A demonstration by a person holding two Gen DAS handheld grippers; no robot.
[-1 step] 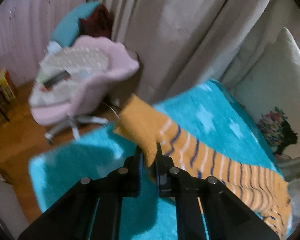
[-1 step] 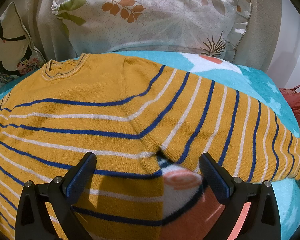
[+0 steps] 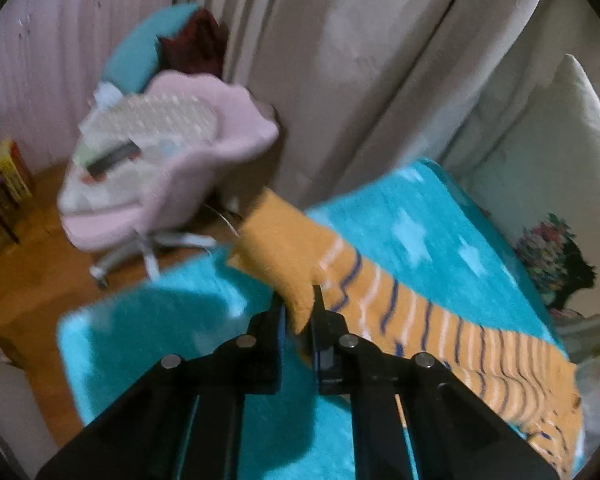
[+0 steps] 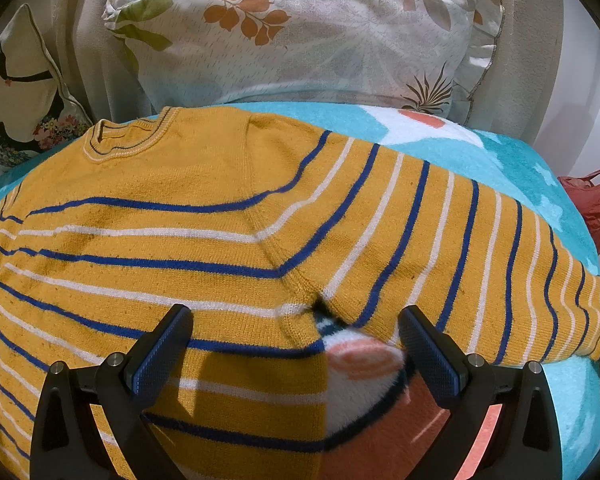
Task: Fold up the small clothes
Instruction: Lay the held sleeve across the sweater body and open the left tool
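A small mustard-yellow sweater (image 4: 204, 232) with blue and white stripes lies spread on a turquoise blanket (image 4: 512, 156). Its neckline is at the upper left of the right wrist view and one sleeve runs to the right. My right gripper (image 4: 296, 320) is open and empty, hovering over the armpit where sleeve meets body. In the left wrist view my left gripper (image 3: 300, 312) is shut on the plain yellow cuff of the other sleeve (image 3: 288, 256) and holds it lifted above the blanket (image 3: 440, 216). The striped sleeve trails down to the right.
A leaf-print pillow (image 4: 300, 32) and a bird-print cushion (image 4: 20, 92) stand behind the sweater. A red bag (image 4: 596, 204) sits at the right. Left of the bed are a pink swivel chair (image 3: 164, 164) with clutter, curtains (image 3: 340, 80) and wooden floor (image 3: 24, 280).
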